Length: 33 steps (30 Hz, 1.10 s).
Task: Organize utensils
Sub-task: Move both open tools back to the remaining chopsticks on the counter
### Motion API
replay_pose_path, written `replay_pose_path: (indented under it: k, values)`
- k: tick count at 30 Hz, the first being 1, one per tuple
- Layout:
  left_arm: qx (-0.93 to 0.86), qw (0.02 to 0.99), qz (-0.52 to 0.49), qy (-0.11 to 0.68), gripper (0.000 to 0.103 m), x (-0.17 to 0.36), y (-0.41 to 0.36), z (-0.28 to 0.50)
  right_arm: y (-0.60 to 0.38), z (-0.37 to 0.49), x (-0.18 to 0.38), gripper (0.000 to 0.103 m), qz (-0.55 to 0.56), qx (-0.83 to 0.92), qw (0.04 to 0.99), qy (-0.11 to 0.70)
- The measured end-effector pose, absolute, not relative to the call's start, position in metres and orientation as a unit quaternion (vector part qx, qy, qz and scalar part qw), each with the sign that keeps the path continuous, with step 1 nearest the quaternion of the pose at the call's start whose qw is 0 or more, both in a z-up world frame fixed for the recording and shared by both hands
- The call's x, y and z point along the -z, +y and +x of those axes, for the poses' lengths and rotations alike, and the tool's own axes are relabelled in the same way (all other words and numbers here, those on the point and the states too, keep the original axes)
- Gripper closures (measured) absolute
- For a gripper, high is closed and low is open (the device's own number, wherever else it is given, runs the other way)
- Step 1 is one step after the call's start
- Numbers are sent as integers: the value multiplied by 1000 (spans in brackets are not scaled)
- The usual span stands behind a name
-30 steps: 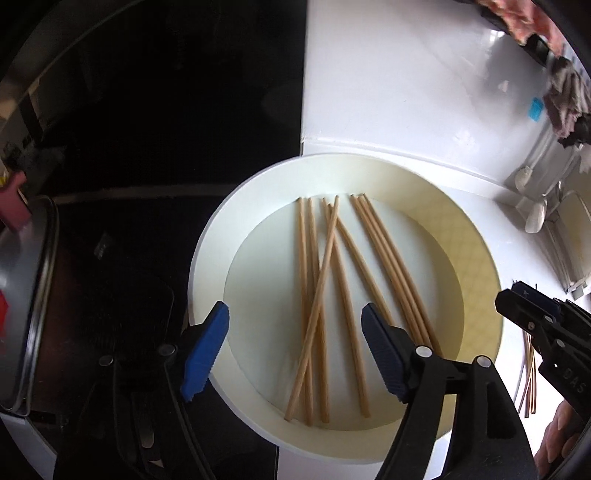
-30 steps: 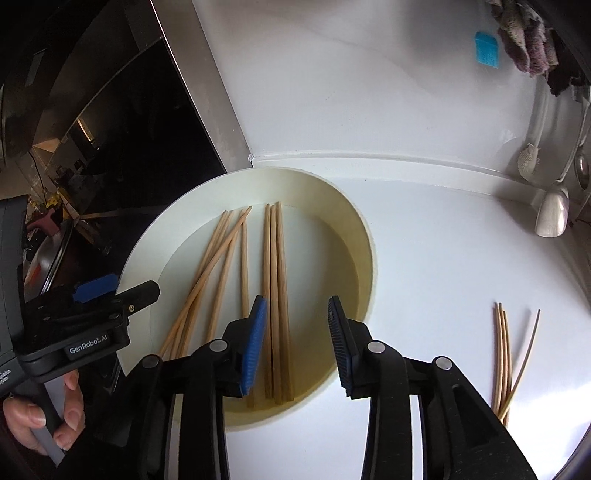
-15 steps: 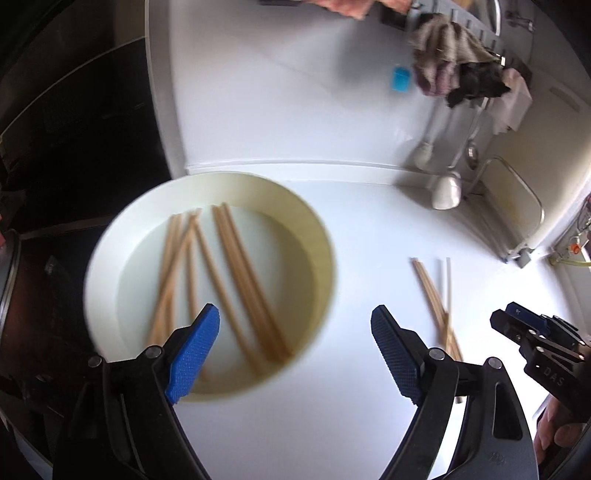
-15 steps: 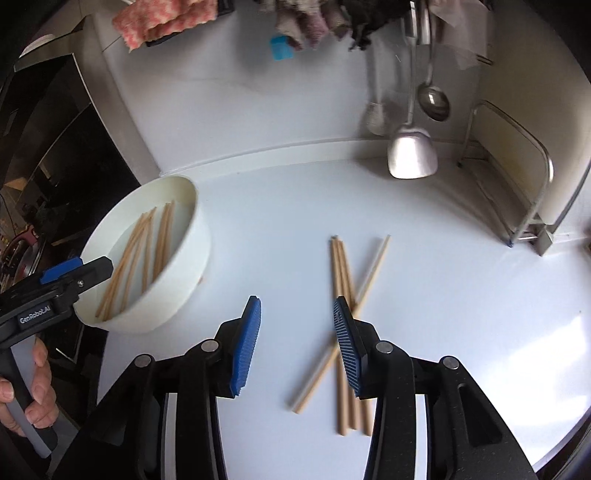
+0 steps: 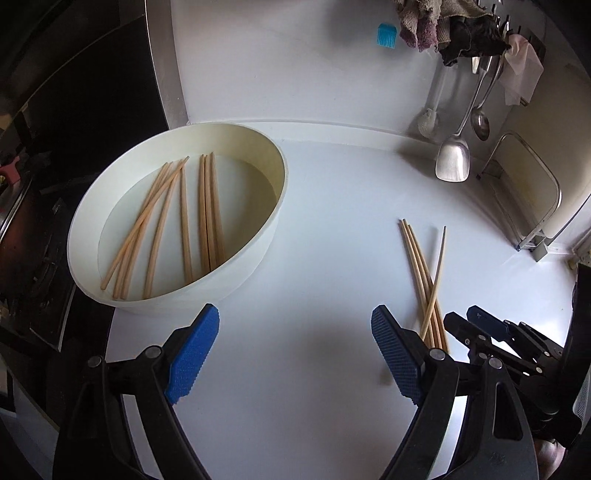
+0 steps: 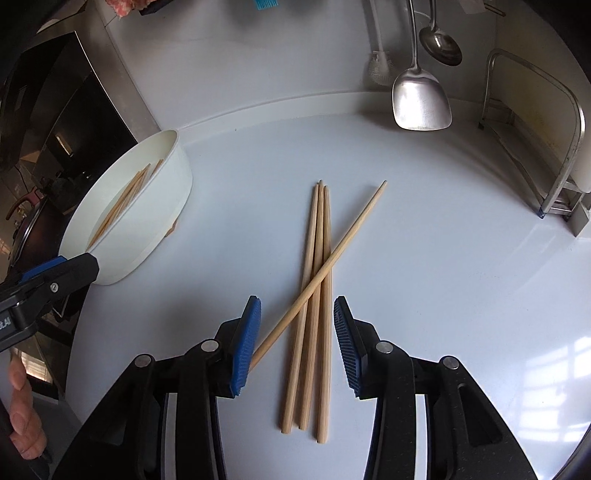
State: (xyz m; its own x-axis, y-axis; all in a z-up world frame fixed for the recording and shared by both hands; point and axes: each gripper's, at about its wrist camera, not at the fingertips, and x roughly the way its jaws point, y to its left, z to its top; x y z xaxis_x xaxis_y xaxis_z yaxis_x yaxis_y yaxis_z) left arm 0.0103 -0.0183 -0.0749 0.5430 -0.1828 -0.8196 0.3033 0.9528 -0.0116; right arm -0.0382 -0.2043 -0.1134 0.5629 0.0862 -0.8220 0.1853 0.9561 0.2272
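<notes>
A round white bowl [image 5: 258, 243] on the white counter holds several wooden chopsticks [image 5: 207, 214]; it also shows in the right wrist view [image 6: 155, 221]. Loose chopsticks [image 6: 317, 280] lie on the counter, three side by side and one crossing them; they also show in the left wrist view [image 5: 424, 273]. My right gripper [image 6: 297, 339] is open and empty, its jaws on either side of the loose chopsticks, just above them. My left gripper [image 5: 295, 350] is wide open and empty over bare counter, between the bowl and the loose chopsticks.
A steel spatula [image 6: 421, 96], a ladle [image 6: 441, 44] and a brush [image 6: 380, 70] hang at the back wall. A metal rack [image 6: 546, 147] stands at the right. A dark stove [image 5: 37, 229] lies left of the bowl. Cloths [image 5: 443, 22] hang above.
Both grippers have drawn back from over the bowl and swung right. The right gripper now sits over the loose chopsticks; the left is over bare counter. Both stay open.
</notes>
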Motion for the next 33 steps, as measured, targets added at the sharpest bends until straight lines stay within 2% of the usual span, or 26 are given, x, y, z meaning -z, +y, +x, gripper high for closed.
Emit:
replay_pose_path:
  k: [5,9,17,29,33]
  values:
    - [125,896,73,421,20,97,-14,17,-196,-24,134,63,101,68,884,452]
    - [120,895,61,425,20,109,-12,25,-186,-20,153,63,77,82,877,467]
    - [141,891,60,427,20,104,-28,31,-186,-30,148,63,42,85,876,473]
    - [191,861,74,465,20,130,-87,22,-246,-67,146,63,121,68,883,449]
    - [200,854,74,476,20,140,-103,20,-255,-71,150,63,117,70,881,454]
